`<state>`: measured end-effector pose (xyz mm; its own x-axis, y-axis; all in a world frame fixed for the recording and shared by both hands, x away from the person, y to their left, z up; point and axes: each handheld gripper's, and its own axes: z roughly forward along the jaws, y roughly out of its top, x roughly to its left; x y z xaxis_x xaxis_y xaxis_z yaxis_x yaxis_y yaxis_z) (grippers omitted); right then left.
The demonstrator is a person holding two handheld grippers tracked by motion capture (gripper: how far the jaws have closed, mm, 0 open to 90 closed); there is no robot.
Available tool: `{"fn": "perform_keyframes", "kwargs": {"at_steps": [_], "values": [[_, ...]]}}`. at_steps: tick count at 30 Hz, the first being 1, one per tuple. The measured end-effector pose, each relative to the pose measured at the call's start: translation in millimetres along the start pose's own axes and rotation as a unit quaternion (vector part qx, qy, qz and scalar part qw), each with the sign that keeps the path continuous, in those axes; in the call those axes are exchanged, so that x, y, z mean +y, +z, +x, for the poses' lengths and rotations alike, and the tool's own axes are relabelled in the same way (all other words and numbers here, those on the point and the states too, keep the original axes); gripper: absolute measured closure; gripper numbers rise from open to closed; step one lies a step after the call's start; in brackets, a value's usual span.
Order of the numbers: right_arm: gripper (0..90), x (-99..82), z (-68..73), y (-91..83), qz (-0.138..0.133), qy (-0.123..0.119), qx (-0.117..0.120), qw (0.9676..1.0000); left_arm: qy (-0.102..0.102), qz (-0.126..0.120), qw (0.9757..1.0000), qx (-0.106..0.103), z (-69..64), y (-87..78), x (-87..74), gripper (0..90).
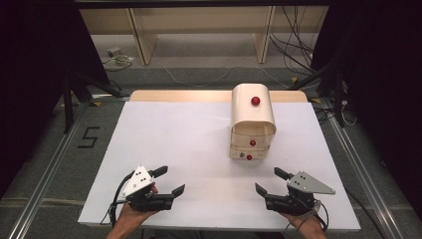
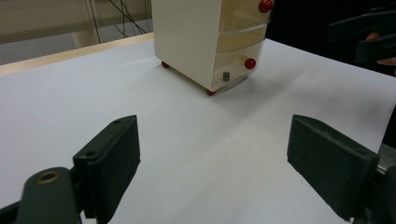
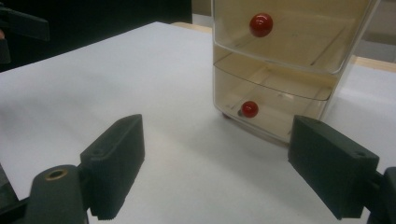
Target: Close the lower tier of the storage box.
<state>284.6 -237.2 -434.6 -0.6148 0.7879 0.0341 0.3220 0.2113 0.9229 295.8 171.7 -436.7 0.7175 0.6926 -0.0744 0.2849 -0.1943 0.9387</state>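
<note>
A small cream drawer cabinet point(image 1: 252, 122) with clear drawers and red knobs stands on the white table, right of centre. Its bottom drawer point(image 2: 233, 70) holds a small grey object point(image 2: 226, 76). The same cabinet point(image 3: 285, 60) rises close ahead in the right gripper view, red knobs point(image 3: 260, 24) facing me. My left gripper point(image 1: 168, 180) rests open near the front left, nothing between its jaws. My right gripper point(image 1: 271, 181) is open at the front right, just short of the cabinet, also empty.
The white table sheet point(image 1: 189, 144) lies on a wooden top. Black curtains flank both sides. Shelving legs and cables point(image 1: 293, 45) sit on the floor beyond the far edge. A metal rail point(image 1: 45, 174) runs along the left.
</note>
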Motion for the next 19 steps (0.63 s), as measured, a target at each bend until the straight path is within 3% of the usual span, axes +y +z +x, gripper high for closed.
{"fn": "perform_keyframes", "kwargs": {"at_steps": [19], "values": [[19.5, 0.3, -0.6, 0.5, 0.0, 0.001, -0.002, 1.0, 0.002, 0.001, 1.0, 0.001, 0.2, 0.7, 0.0, 17.0]]}}
